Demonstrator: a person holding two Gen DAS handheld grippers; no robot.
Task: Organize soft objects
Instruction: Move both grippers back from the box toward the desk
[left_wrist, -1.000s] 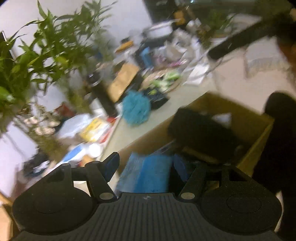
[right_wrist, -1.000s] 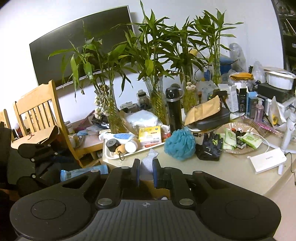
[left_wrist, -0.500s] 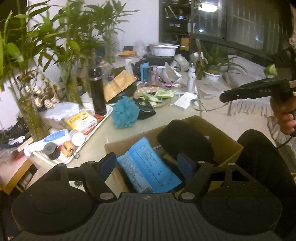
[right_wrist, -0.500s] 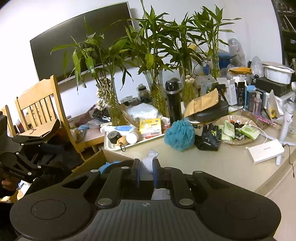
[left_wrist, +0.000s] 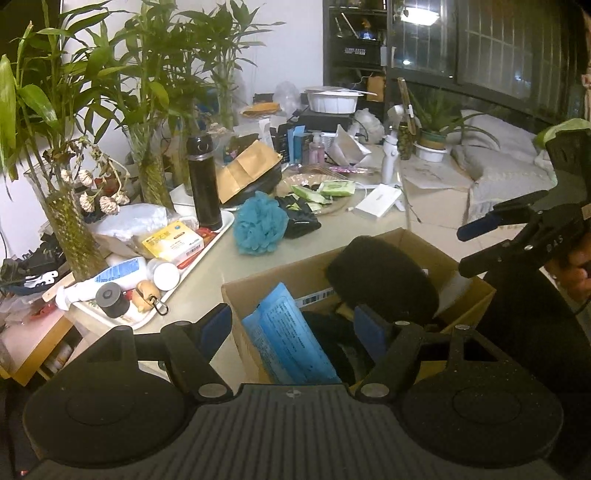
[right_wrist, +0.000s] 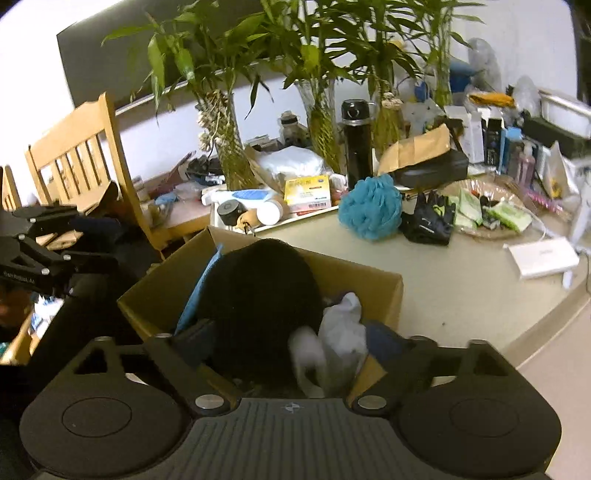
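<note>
The right gripper (right_wrist: 291, 350) is held over the cardboard box (right_wrist: 362, 273), and its jaws are opening, with a white sock (right_wrist: 340, 332) loose between them, inside the box. The left gripper (left_wrist: 291, 328) is spread wide and nothing is pinched. A blue bath puff (right_wrist: 369, 210) is lying on the table (right_wrist: 461, 295).
</note>
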